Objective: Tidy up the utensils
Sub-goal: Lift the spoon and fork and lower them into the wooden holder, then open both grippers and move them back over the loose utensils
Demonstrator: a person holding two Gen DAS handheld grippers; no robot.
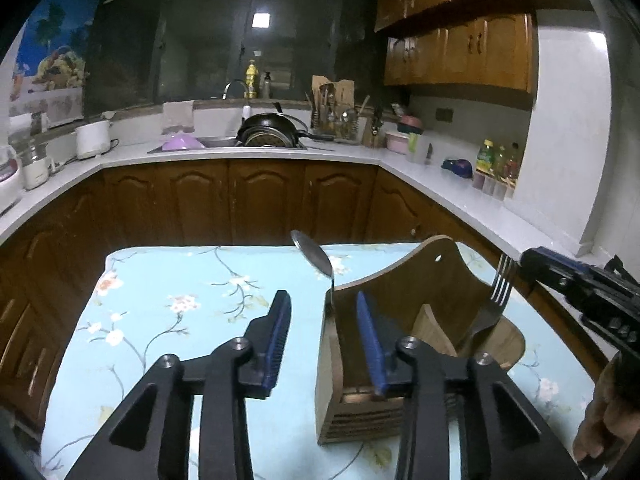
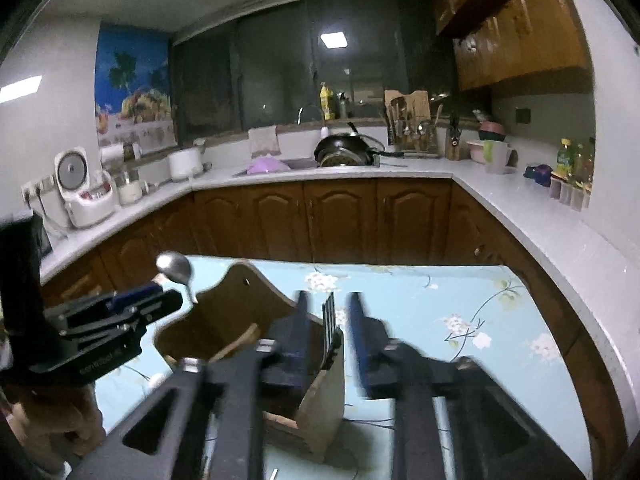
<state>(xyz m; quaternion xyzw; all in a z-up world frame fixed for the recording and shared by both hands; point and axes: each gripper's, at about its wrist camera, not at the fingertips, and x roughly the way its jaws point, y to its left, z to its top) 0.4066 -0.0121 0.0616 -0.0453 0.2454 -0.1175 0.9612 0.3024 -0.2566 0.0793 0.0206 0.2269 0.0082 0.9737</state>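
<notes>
The spoon (image 1: pixel 316 258) and fork (image 1: pixel 494 304) stand in the wooden holder (image 1: pixel 400 344) at lower centre of the left wrist view, on the floral-clothed desk (image 1: pixel 180 312). Left gripper (image 1: pixel 324 324) and right gripper (image 2: pixel 326 320) are part open, holding nothing. Risk: the right jaws flank the fork tines, and a careless pullback could snag them and tip the holder.

Dim, bluish indoor light from a square ceiling lamp (image 1: pixel 260 20) mirrored in the dark far window; fisheye bends edges; right view's near parts motion-blurred.
</notes>
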